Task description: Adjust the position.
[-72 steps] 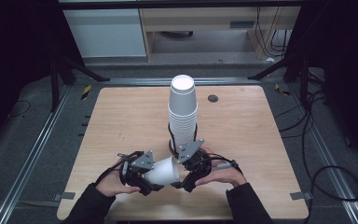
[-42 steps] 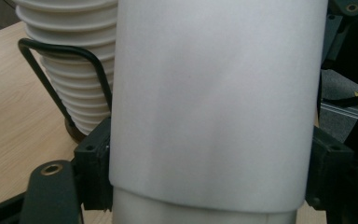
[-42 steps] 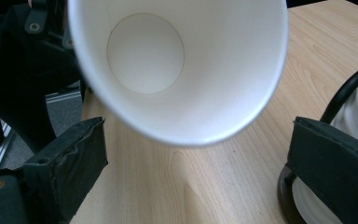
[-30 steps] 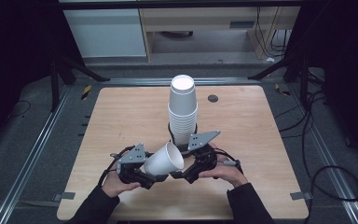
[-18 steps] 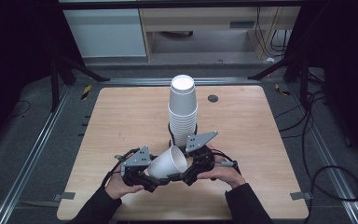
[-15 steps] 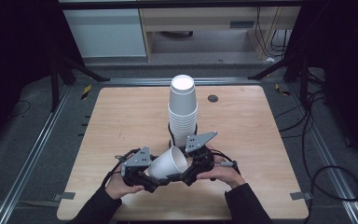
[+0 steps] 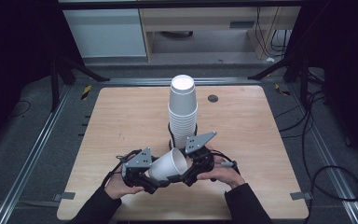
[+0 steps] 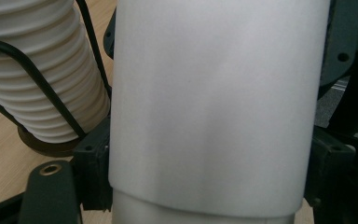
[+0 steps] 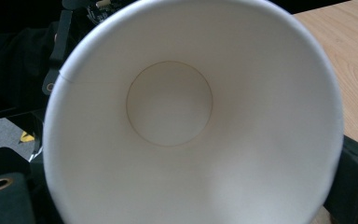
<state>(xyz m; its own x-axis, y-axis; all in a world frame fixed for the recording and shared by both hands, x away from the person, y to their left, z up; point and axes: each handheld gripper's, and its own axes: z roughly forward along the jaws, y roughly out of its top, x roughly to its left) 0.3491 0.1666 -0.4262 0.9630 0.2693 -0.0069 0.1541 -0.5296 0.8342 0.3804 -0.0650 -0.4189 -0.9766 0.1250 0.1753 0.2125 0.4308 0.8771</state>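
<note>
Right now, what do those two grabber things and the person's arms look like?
Both the left gripper and right gripper are black, each topped by a grey three-cornered plate with small holes. Thin black cables trail from them. The person wears dark long sleeves.

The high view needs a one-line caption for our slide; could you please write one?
Two hand-held grippers hold a white paper cup on its side between them, before a tall cup stack on the wooden table.

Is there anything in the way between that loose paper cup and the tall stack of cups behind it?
Nothing visible stands between them. The loose cup lies on its side between the two grippers, mouth towards the right gripper, just in front of the stack of cups. The table around the stack is bare apart from a small dark disc farther back.
</note>
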